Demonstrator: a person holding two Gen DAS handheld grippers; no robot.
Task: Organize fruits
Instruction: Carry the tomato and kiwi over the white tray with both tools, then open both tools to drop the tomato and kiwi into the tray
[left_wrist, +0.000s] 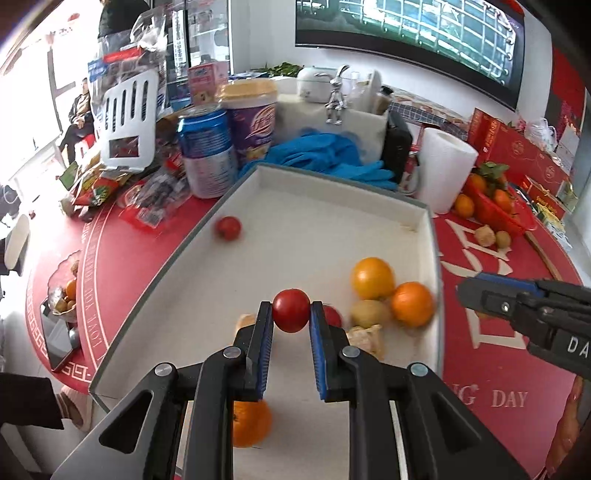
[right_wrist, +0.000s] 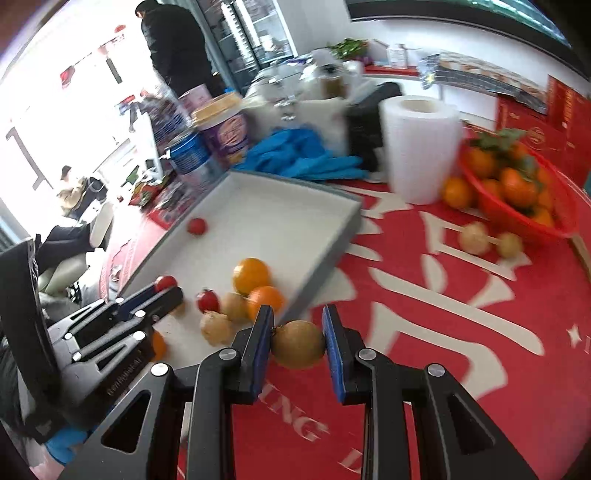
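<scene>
Gripping tomato (left_wrist: 291, 310), kiwi (right_wrist: 297, 344) respectively.

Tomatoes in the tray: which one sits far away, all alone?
The small red tomato by the tray's far left wall; the others are near the left gripper.

The left gripper (left_wrist: 291, 314) is showing 2 flat black fingers, each faced on its inner side with a ribbed blue pad (left_wrist: 318, 354). Behind them, matte black linkage arms are spreading outward, with triangular cut-outs and 4 round silver pivot screws (left_wrist: 165, 369). The right gripper (right_wrist: 297, 345) is showing the same build: black fingers, blue pads (right_wrist: 334, 354), 4 silver screws (right_wrist: 435, 370). From the left camera, its side is displaying white letters "DA" and a small screw.
</scene>
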